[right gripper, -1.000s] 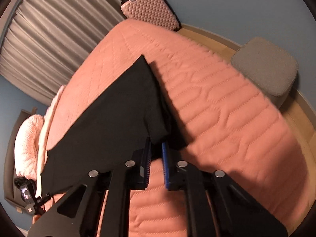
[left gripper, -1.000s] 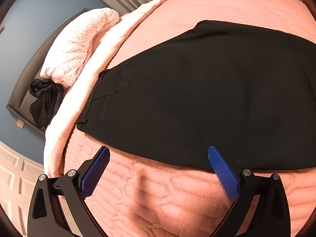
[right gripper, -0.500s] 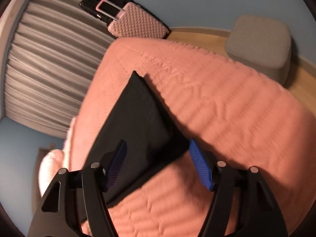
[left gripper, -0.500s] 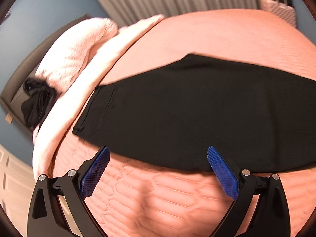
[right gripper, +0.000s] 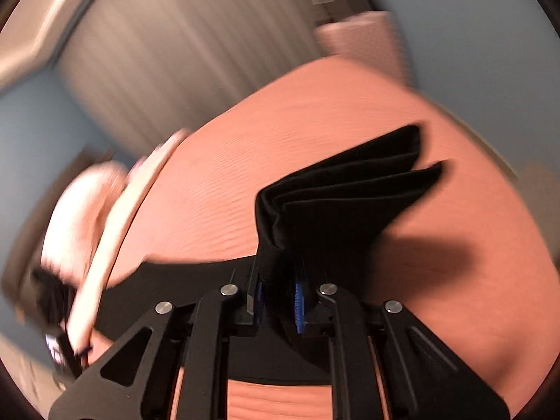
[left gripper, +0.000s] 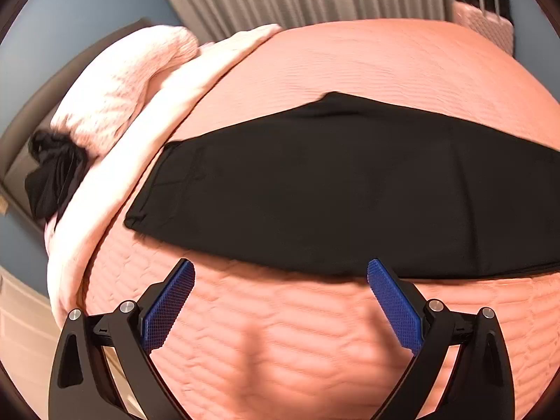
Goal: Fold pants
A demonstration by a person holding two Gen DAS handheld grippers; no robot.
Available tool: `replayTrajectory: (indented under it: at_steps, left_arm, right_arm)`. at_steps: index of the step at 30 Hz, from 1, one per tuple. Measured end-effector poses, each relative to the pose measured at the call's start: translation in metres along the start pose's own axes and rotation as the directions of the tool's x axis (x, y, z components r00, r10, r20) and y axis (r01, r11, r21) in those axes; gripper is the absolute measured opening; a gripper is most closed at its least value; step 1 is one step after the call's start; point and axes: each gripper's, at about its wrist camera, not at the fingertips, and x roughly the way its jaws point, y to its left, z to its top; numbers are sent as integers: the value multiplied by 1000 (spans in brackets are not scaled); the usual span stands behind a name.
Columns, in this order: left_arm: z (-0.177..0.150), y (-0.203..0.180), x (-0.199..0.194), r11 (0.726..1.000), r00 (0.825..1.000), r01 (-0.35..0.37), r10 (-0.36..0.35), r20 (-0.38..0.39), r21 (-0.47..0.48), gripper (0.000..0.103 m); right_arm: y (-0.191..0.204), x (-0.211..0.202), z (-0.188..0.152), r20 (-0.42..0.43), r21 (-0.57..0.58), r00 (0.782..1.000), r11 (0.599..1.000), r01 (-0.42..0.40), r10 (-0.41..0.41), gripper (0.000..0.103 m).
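Counting one pants [left gripper: 350, 189], two suitcases [left gripper: 484, 24].

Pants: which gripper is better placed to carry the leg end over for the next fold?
Right. The right gripper has just closed on the bunched leg end of the pants, lifted off the bedspread. The left gripper hangs open, short of the near edge.

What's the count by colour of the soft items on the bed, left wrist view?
Black: 2, the pants and a bunched garment
Pale pink: 2, the pillow and the folded-back sheet
Salmon: 1, the quilt
Total: 5
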Motion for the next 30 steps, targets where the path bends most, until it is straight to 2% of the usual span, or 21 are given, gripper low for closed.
replayTrajectory:
  at_steps: [3, 5, 7, 10, 12, 14, 17, 18, 20, 21, 22, 23, 25, 27, 30]
  left_arm:
    - [-8, 39, 2, 998, 1000, -5, 5, 3, -56, 98]
    - [-15, 66, 6, 997, 1000, -25, 25, -1, -79, 98]
    - [-22, 89, 12, 995, 999, -45, 45, -7, -91, 98]
    - [-32, 120, 28, 994, 999, -45, 42, -27, -101, 98]
    - [-37, 134, 39, 993, 998, -46, 42, -42, -105, 98]
    - [-39, 149, 51, 993, 999, -18, 13, -48, -119, 98]
    - [-39, 170, 68, 977, 997, 59, -69, -46, -203, 98]
    - [-38, 179, 77, 963, 993, 92, -108, -53, -255, 98]
    - [-35, 191, 93, 924, 980, 162, -191, -52, -345, 98]
    - [-34, 198, 102, 897, 971, 198, -234, -46, -395, 98]
    - [-32, 207, 112, 858, 957, 240, -287, -35, -454, 98]
    - [-31, 215, 120, 832, 951, 255, -307, -26, -493, 98]
    - [-30, 234, 134, 783, 949, 256, -315, -7, -566, 98]
    - [-29, 253, 149, 740, 955, 235, -298, 6, -630, 98]
    - [-24, 271, 170, 672, 947, 250, -318, 33, -697, 98]
  right_arm:
    - [83, 70, -17, -114, -122, 992, 990, -73, 59, 13]
    - [122, 112, -37, -190, -147, 977, 981, -127, 98, 13]
    - [162, 167, -72, -293, -166, 948, 971, -175, 121, 13]
    - [191, 226, -129, -439, -179, 894, 967, -183, 88, 13]
    - [202, 230, -142, -400, -237, 916, 960, -150, 45, 13]
    - [206, 229, -137, -399, -206, 916, 969, -137, 44, 13]
    - [225, 224, -124, -344, -274, 939, 954, -121, 20, 13]
    - [231, 228, -125, -347, -303, 938, 946, -115, 3, 14]
    - [235, 254, -132, -425, -347, 901, 934, -81, -80, 24]
    - [236, 258, -134, -419, -365, 903, 929, -67, -100, 24]
    - [243, 251, -134, -391, -391, 914, 918, -62, -104, 33]
    - [248, 244, -134, -378, -408, 918, 911, -53, -116, 55]
    - [257, 218, -132, -323, -425, 940, 904, -40, -110, 74]
    - [261, 196, -132, -308, -422, 949, 904, -67, -73, 74]
    - [259, 161, -129, -287, -405, 958, 909, -96, -27, 75]
